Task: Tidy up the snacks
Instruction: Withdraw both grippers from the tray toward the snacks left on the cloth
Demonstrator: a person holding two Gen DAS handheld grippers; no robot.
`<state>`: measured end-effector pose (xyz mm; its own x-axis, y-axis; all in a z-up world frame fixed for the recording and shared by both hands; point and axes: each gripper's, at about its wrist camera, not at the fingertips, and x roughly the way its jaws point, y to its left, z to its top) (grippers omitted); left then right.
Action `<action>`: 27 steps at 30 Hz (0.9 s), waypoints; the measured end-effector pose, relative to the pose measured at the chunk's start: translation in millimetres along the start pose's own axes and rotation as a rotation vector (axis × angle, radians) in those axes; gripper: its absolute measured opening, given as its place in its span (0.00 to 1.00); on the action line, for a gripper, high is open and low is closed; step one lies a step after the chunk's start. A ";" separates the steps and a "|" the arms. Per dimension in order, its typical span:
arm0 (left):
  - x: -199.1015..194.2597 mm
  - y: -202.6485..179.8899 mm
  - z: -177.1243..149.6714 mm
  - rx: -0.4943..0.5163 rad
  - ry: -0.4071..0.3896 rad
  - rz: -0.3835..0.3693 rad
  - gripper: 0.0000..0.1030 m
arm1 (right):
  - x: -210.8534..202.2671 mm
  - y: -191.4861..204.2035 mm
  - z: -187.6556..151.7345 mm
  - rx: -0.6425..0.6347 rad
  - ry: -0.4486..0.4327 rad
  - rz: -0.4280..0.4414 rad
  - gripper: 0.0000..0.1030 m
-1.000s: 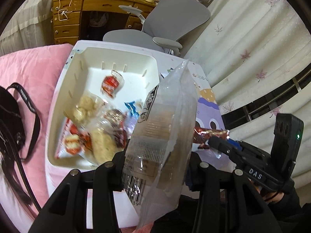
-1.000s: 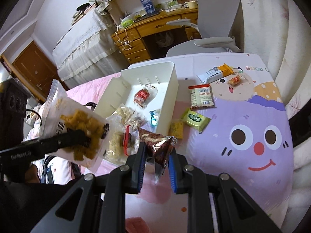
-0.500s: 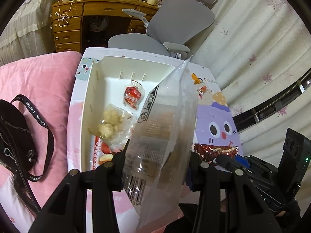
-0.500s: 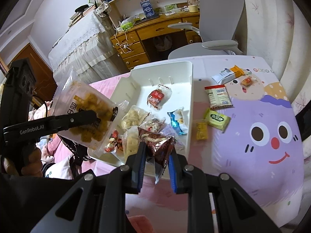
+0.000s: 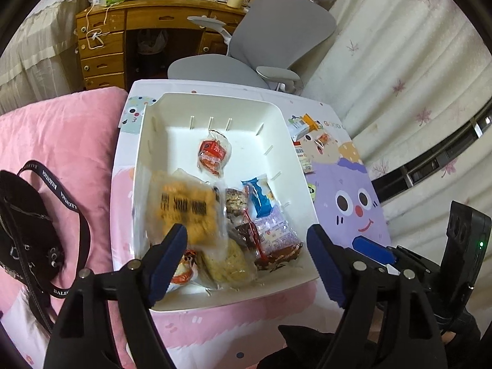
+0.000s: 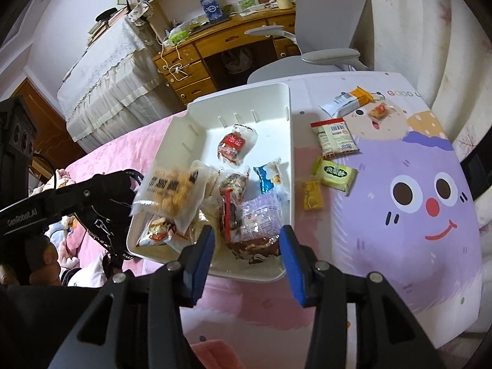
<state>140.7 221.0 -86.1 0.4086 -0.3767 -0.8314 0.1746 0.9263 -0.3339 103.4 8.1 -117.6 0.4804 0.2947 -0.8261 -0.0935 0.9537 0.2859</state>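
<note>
A white tray [image 5: 215, 100] [image 6: 243, 90] on the cartoon-print table holds several wrapped snacks. My left gripper [image 5: 246, 240] hangs over its near end, jaws opening. The clear bag of yellow snacks [image 5: 184, 209] [image 6: 172, 192] is blurred, dropping free onto the pile, and no pad touches it. My right gripper [image 6: 247, 236] is above the tray's near right corner, jaws opening too. The brown foil packet [image 6: 255, 247] [image 5: 276, 253] lies in the tray beneath it, untouched. Loose on the table are a green packet [image 6: 336, 172], a yellow packet [image 6: 312, 195] and a red-edged packet [image 6: 335, 136].
An orange-and-white bar [image 6: 350, 100] and a small orange sweet [image 6: 379, 111] lie at the table's far side. A grey office chair [image 5: 276, 40] and a wooden desk [image 5: 104, 46] stand behind. A black strapped bag [image 5: 27, 224] rests on pink bedding left of the table.
Both grippers moved over the tray, then opened. The clear bag left the left gripper's jaws and the brown foil packet left the right's; both are now in the tray.
</note>
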 end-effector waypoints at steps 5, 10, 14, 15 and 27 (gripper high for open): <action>3.7 -15.8 -3.3 0.052 0.015 -0.009 0.78 | -0.8 -6.1 -6.4 0.019 0.014 -0.015 0.43; 9.2 -38.2 -6.4 0.111 0.032 0.000 0.78 | -2.3 -23.0 -12.9 0.064 0.022 -0.032 0.44; 14.1 -57.4 -7.9 0.133 0.044 0.015 0.78 | -6.6 -40.0 -15.7 0.088 0.019 -0.034 0.49; 15.5 -63.3 -8.1 0.134 0.045 0.019 0.78 | -7.8 -44.8 -16.2 0.091 0.021 -0.033 0.49; 46.0 -141.4 -10.9 0.061 0.078 0.096 0.78 | -39.4 -134.5 -0.7 0.051 0.036 -0.010 0.53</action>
<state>125.1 72.8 -82.0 0.3557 -0.2818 -0.8911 0.1932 0.9550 -0.2249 96.4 -131.8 -123.8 0.4491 0.2880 -0.8458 -0.0434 0.9525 0.3013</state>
